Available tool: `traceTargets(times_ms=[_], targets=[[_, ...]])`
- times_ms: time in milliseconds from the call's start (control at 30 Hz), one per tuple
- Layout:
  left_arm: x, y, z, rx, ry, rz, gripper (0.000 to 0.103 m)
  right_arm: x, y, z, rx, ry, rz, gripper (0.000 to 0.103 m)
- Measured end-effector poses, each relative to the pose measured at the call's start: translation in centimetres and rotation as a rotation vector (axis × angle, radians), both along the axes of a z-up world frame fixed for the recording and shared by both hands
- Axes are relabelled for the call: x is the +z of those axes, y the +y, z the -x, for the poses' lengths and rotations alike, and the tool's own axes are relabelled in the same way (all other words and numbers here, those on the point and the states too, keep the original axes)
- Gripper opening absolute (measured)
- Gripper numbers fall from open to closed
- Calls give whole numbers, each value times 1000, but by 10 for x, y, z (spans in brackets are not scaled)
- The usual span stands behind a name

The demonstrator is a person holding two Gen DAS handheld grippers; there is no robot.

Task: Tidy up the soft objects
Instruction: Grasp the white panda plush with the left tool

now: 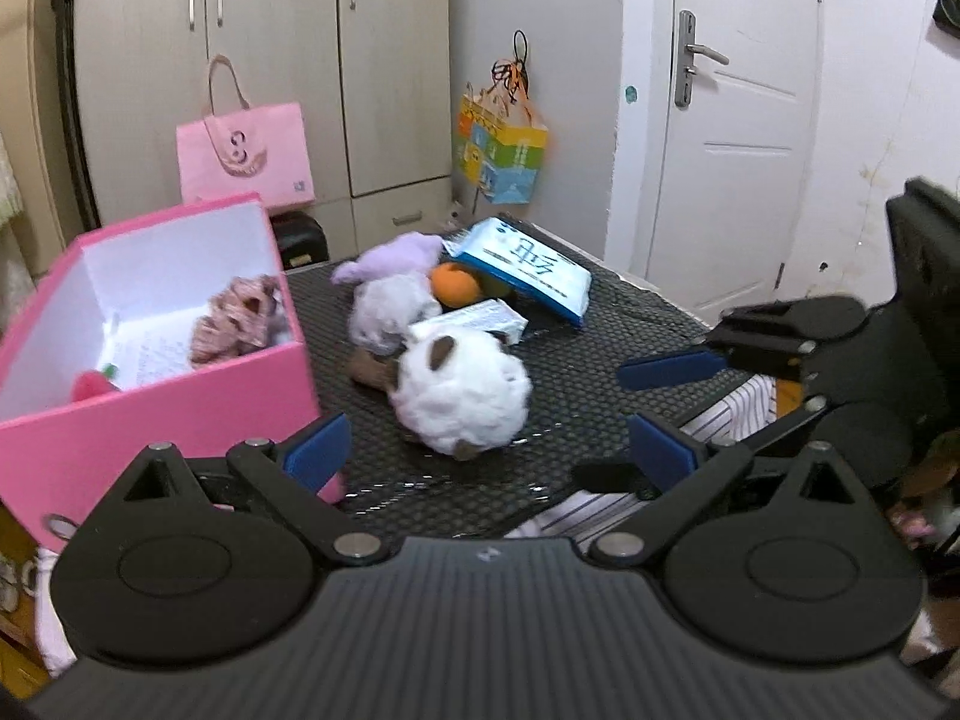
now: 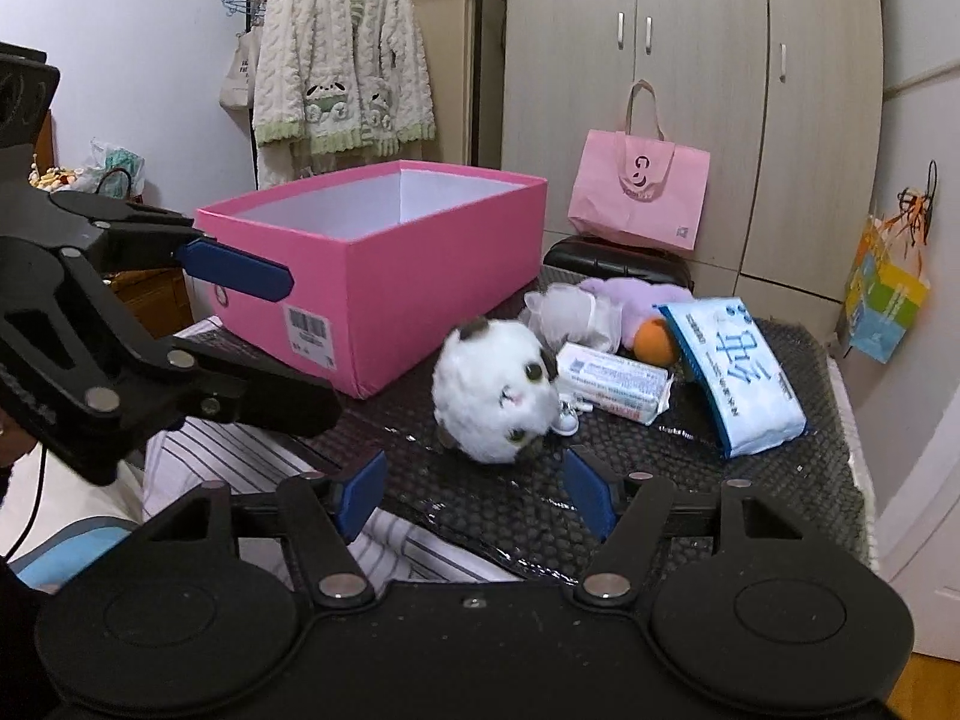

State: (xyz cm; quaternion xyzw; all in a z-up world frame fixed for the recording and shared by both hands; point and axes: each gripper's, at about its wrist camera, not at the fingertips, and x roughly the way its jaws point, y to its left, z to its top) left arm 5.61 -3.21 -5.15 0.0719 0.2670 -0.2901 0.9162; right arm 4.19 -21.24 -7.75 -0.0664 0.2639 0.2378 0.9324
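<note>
A white plush cat (image 1: 462,396) (image 2: 498,396) with brown ears lies on the black mat (image 1: 576,360), just ahead of both grippers. My left gripper (image 1: 489,450) is open with nothing between its fingers, and the cat sits beyond the gap. My right gripper (image 2: 477,498) is also open and holds nothing, with the cat just past its fingertips. Behind the cat lie a grey-white plush (image 1: 390,306) (image 2: 576,312), a purple plush (image 1: 396,255) (image 2: 630,294) and an orange ball (image 1: 453,285) (image 2: 654,342). The pink box (image 1: 150,420) (image 2: 384,300) holds a pink knitted item (image 1: 240,324).
A blue tissue pack (image 1: 522,267) (image 2: 744,372) and a small white packet (image 1: 474,324) (image 2: 612,384) lie among the toys. Striped cloth (image 2: 240,456) hangs at the mat's near edge. A pink bag (image 2: 636,192) stands before the wardrobe, and a door (image 1: 738,120) is to the right.
</note>
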Motion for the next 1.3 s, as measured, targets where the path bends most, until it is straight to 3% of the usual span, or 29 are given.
traceTargets(times_ms=[200,633,800,967,1100,1300], targets=[[-14,-21,-18,22,15,24,100,-26,-5,-17,-3,-46,-35,71],[-41,-56,-50,140,-20,-47,100,-56,11,-45,-23,-139,-88,72],[-47,-54,-61,172,29,12,99,-60,15,-47,-24,-174,-87,74],[-49,-55,-62,183,23,35,98,-60,22,-46,-31,-216,-65,75],[-51,-56,-63,197,22,10,87,-62,22,-50,-36,-221,-68,84],[-50,-51,-64,212,32,4,68,-67,27,-53,-31,-217,-47,84]])
